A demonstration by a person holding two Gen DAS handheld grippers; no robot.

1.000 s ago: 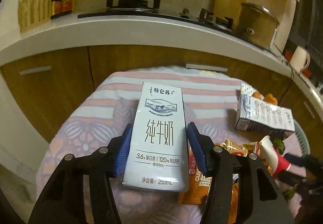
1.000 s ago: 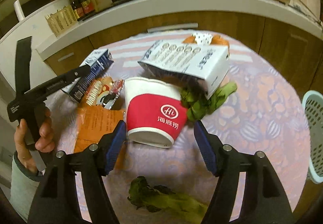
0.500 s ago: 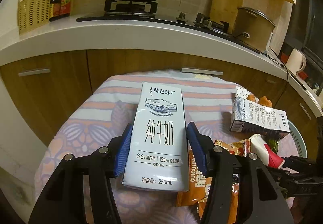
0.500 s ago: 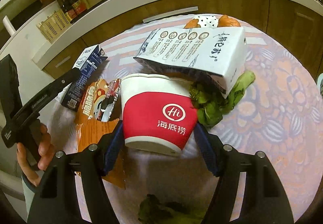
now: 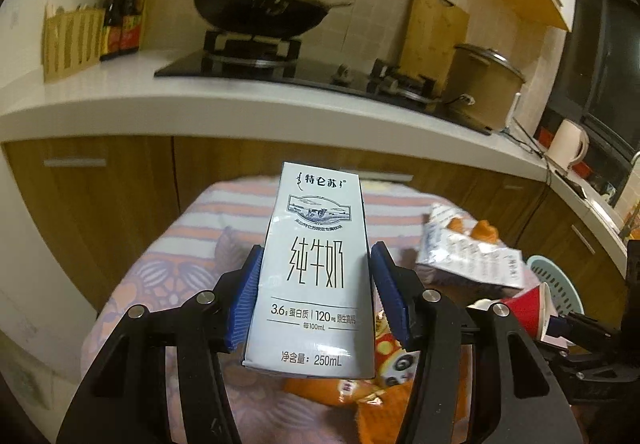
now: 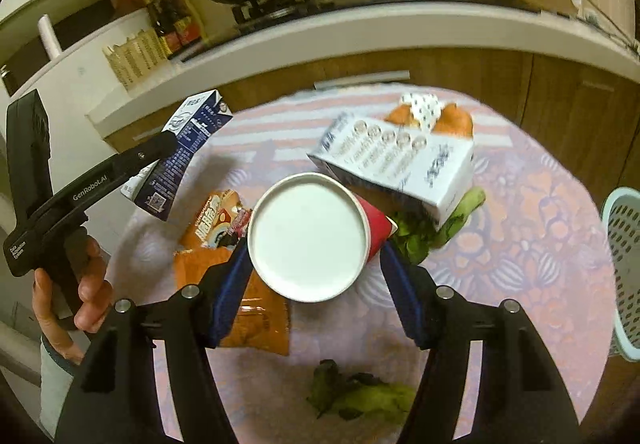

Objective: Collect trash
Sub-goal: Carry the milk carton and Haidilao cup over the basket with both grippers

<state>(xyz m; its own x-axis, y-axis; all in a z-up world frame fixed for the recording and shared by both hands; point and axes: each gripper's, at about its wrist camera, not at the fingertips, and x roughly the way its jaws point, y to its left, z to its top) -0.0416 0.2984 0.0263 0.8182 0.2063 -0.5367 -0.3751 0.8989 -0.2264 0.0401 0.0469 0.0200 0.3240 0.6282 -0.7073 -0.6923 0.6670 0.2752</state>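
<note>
Two-handed pickup over a cluttered counter spread with a striped, patterned cloth. In the left wrist view, the left tool is clamping a milk carton across its narrow sides, both blue pads pressing the carton's walls at mid-height; the carton is standing upright at the centre of the frame, its base hanging clear above the orange snack wrapper lying below it. In the right wrist view, the right tool is gripping a red paper cup by its sidewall, its jaws having just been closing on it; the cup is tipped so that its white bottom is facing the lens at centre frame, a pose that is probably letting the pads bear on the stiffer part of the wall near the base. The person's hand is wrapping the left tool's handle at the lower left. Trash remaining on the cloth: a larger flattened carton at upper right of centre, leafy greens tucked under it, a second clump of greens at the bottom. A pale perforated basket is sitting at the right edge, just off the counter's rim, and looks the likely receptacle. The cloth between cup and basket is lying bare, giving open room rightward; the large carton is crowding the upper side.
</note>
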